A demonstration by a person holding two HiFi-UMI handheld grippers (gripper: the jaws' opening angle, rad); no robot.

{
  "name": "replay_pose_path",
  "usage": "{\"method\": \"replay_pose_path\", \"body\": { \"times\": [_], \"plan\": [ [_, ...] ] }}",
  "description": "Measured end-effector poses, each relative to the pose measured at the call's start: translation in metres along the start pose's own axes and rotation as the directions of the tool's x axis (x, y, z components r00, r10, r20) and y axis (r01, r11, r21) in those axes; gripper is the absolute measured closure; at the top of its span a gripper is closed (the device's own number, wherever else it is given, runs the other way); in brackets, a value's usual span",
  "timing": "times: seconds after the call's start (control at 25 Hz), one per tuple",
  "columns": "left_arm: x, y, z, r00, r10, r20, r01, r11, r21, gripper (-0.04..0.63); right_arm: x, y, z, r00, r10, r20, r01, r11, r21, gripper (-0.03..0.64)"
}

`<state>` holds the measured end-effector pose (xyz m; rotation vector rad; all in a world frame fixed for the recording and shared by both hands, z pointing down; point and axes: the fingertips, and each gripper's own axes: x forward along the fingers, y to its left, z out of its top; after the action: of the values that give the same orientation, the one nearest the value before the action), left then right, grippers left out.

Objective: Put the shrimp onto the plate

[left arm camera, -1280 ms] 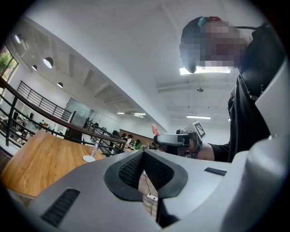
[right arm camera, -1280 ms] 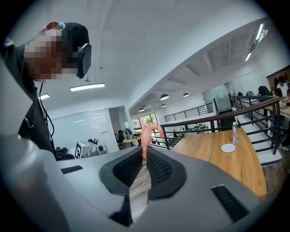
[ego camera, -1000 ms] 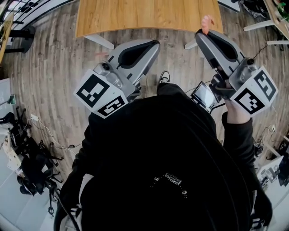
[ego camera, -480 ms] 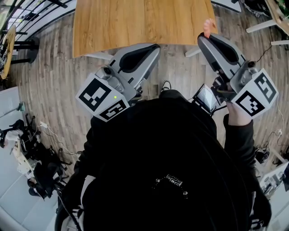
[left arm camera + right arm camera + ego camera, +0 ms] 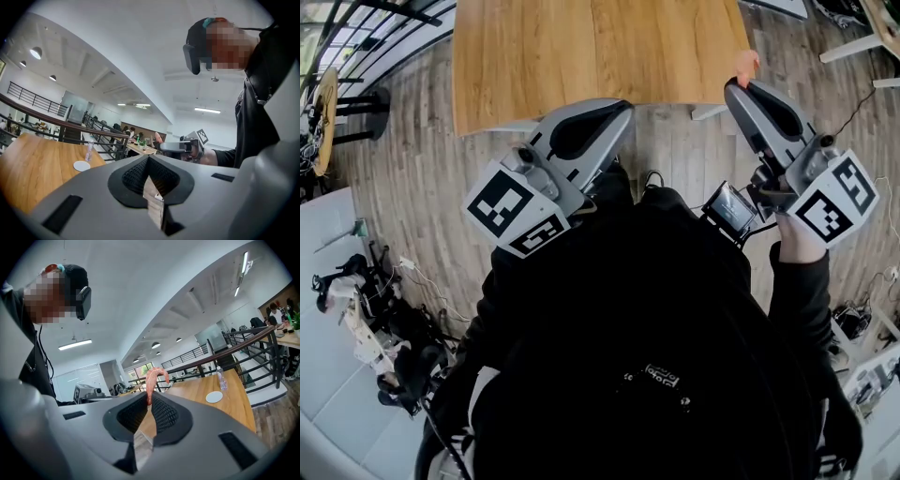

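A pink shrimp [image 5: 153,378] sticks up from the tips of my right gripper [image 5: 149,400], which is shut on it. In the head view the shrimp [image 5: 747,66] shows at the near right corner of the wooden table [image 5: 581,47], held by the right gripper [image 5: 735,86]. A small white plate [image 5: 214,397] lies far off on the table. My left gripper [image 5: 622,105] hangs over the floor just short of the table's near edge. Its jaws [image 5: 148,160] are shut with nothing between them. The plate [image 5: 81,165] also shows in the left gripper view.
A clear bottle [image 5: 221,379] stands just behind the plate. Railings [image 5: 234,345] run past the table's far side. Tangled cables and gear [image 5: 366,319] lie on the floor at the left. White table legs [image 5: 514,125] stand under the near edge.
Both grippers have moved forward toward the table, and more of the tabletop now shows. The shrimp stays in the right gripper.
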<state>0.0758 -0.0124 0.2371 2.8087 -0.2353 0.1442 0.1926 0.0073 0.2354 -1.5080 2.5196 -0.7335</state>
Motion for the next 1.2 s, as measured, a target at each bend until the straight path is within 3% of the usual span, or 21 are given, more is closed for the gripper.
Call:
{"method": "replay_pose_path", "body": {
  "times": [0.16,0.36,0.56,0.72,1.2],
  "plan": [
    [0.002,0.004,0.003,0.999,-0.033,0.014,0.033,0.999,-0.001,0.591,0.002,0.007,0.010,0.999,-0.023,0.023,0.023,0.999,-0.028,0.575],
    [0.010,0.013,0.031,0.993,-0.110,0.046,0.108,0.993,0.052,0.591,0.007,0.014,0.030,0.996,-0.069,0.048,0.072,0.995,-0.065,0.575],
    [0.046,0.064,0.044,0.989,-0.137,0.053,0.134,0.990,0.047,0.591,0.037,-0.031,0.052,0.993,-0.108,0.049,0.112,0.991,-0.067,0.575],
    [0.047,0.074,0.046,0.987,-0.154,0.052,0.151,0.987,0.050,0.591,0.045,-0.030,0.055,0.990,-0.126,0.056,0.130,0.988,-0.078,0.575],
    [0.054,0.183,0.071,0.976,-0.212,0.050,0.212,0.977,0.009,0.591,0.153,-0.061,0.088,0.983,-0.185,0.009,0.186,0.978,-0.091,0.575]
  ]
}}
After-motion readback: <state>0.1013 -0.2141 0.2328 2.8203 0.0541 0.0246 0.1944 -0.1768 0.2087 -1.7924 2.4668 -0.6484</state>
